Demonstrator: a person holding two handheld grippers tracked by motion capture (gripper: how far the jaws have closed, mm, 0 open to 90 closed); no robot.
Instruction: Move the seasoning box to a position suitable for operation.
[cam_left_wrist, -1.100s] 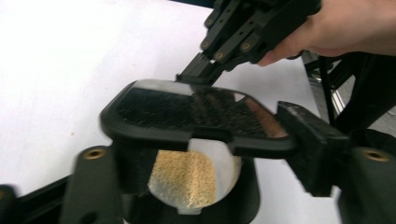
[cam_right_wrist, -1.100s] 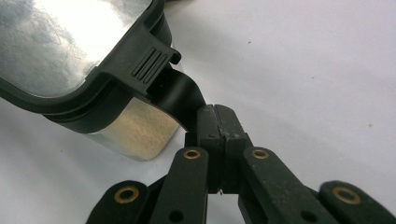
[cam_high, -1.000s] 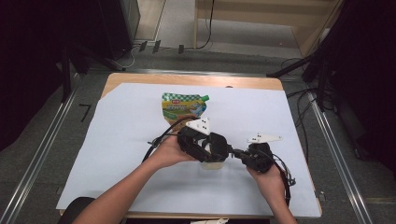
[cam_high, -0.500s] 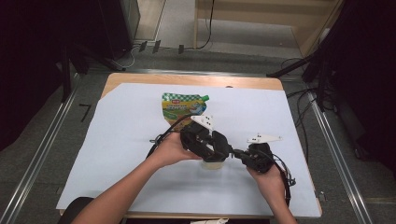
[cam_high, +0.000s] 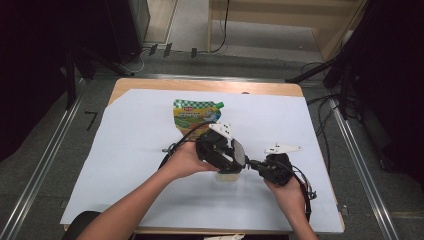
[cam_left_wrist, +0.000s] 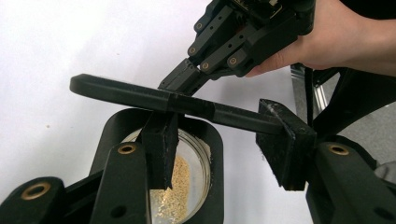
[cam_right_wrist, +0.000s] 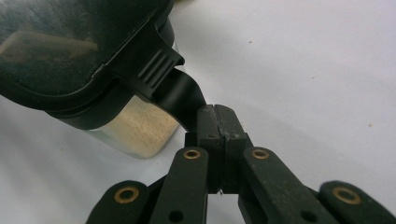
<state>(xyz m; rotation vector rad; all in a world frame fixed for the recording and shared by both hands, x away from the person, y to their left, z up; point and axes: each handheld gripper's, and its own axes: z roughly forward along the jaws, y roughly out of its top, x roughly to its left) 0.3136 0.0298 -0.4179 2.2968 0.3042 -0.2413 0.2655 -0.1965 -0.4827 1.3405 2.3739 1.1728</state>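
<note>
The small clear glass jar with a black collar (cam_left_wrist: 187, 154), holding pale tan granules, is standing on the white sheet (cam_high: 125, 150) over the wooden table (cam_high: 200, 84), near its front edge between the two hands; the right gripper (cam_right_wrist: 217, 122) is clamping its jaws tight on the jar's black flip-lid tab (cam_right_wrist: 180, 95), holding the hinged lid open. The left gripper (cam_left_wrist: 224, 144) has just been closing its jaws, which are straddling the raised lid (cam_left_wrist: 154, 99), one pad inside the jar mouth; whether they are pressing is unclear; a green-checked spouted pouch (cam_high: 196, 114) is lying farther back.
</note>
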